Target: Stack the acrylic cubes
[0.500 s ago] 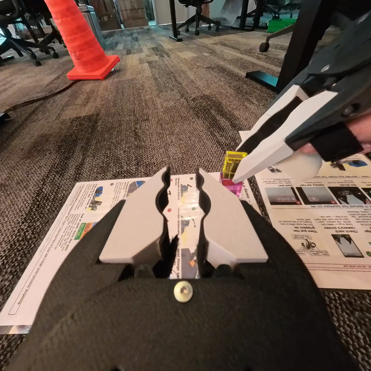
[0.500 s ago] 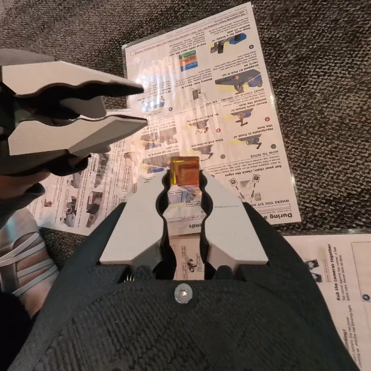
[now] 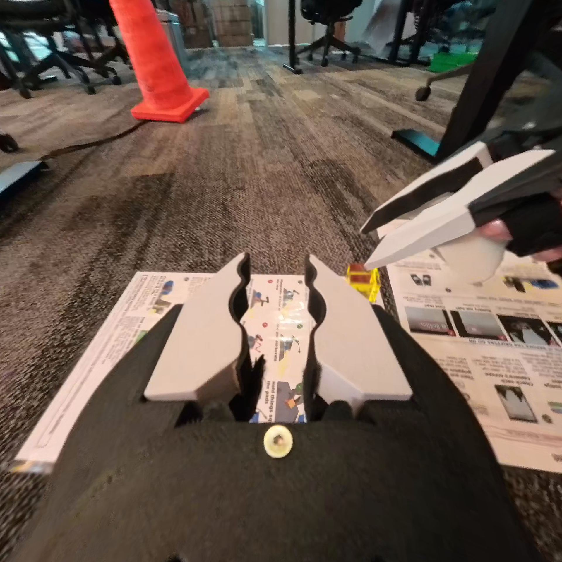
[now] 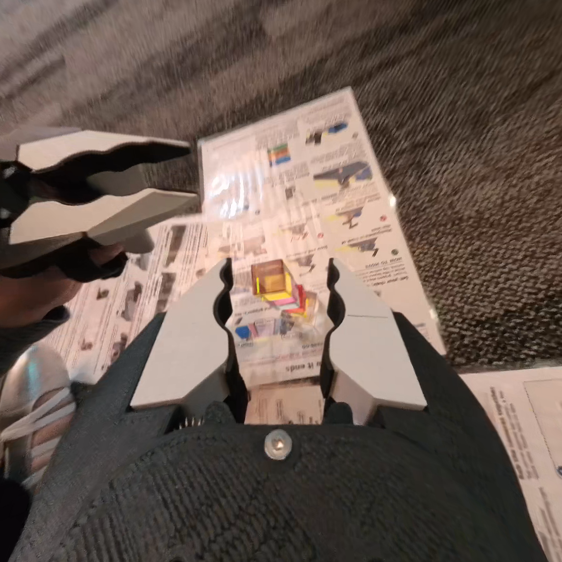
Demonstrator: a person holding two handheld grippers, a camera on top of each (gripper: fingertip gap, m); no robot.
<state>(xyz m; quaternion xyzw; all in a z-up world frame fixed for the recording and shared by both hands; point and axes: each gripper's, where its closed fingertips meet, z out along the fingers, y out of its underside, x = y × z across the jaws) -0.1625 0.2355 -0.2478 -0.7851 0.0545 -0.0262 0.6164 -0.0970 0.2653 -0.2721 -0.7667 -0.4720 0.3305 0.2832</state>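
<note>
A stack of small translucent cubes [image 4: 281, 296] stands on a laminated printed sheet [image 4: 349, 213] on the carpet. An orange cube [image 4: 269, 278] is on top, with yellow, pink and red ones under it. My right gripper [image 4: 279, 264] is open. The orange cube stands between its pads with a gap on each side. In the left wrist view the stack [image 3: 363, 281] shows just under the right gripper [image 3: 366, 248]. My left gripper [image 3: 276, 261] is open and empty above the sheet [image 3: 273, 304], left of the stack. It also shows in the right wrist view [image 4: 191, 171].
More printed sheets [image 3: 486, 349] lie to the right on the carpet. An orange traffic cone [image 3: 155, 60], office chairs [image 3: 328, 27] and a black desk leg [image 3: 474, 91] stand farther back. A cable [image 3: 91, 146] crosses the carpet. A shoe [image 4: 30, 383] is at the lower left.
My right gripper was shut on the orange cube; its jaws have opened wide and the cube now stands free on the stack. My left gripper has opened a little.
</note>
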